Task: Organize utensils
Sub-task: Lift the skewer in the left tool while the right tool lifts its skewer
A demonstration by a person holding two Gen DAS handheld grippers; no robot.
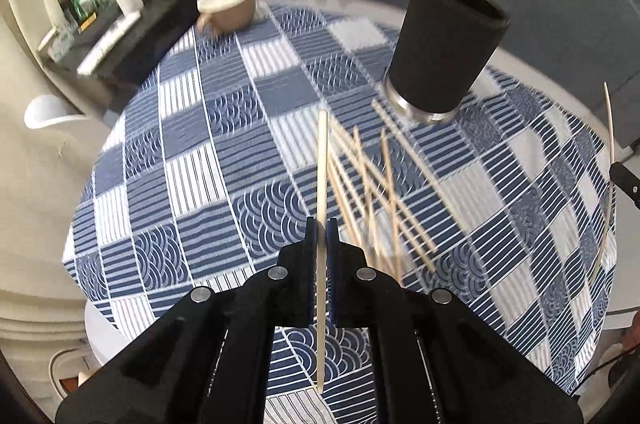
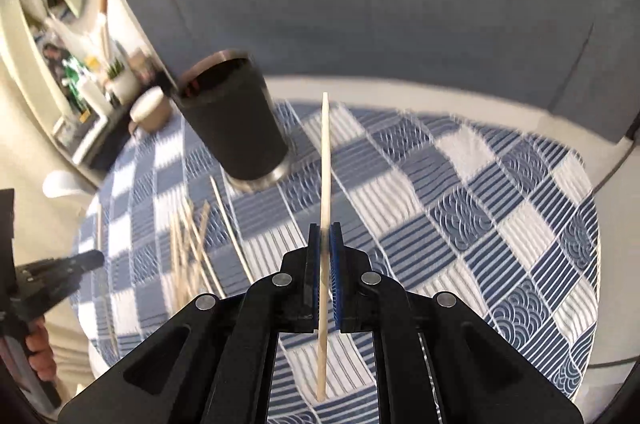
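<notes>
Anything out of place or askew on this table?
Yes: loose chopsticks lie criss-crossed on the tablecloth beside the black cup instead of in it. Each gripper is shut on one chopstick.

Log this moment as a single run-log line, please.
left gripper: shut on chopstick | right gripper: shut on chopstick | black cup: upright | loose chopsticks: on tablecloth

You find no readable text, label, brand or number in either wrist view. The dark cup (image 1: 444, 48) and the checked tablecloth (image 1: 224, 160) carry only plain surface or pattern, and the distant shelf items are too blurred for you to read.
</notes>
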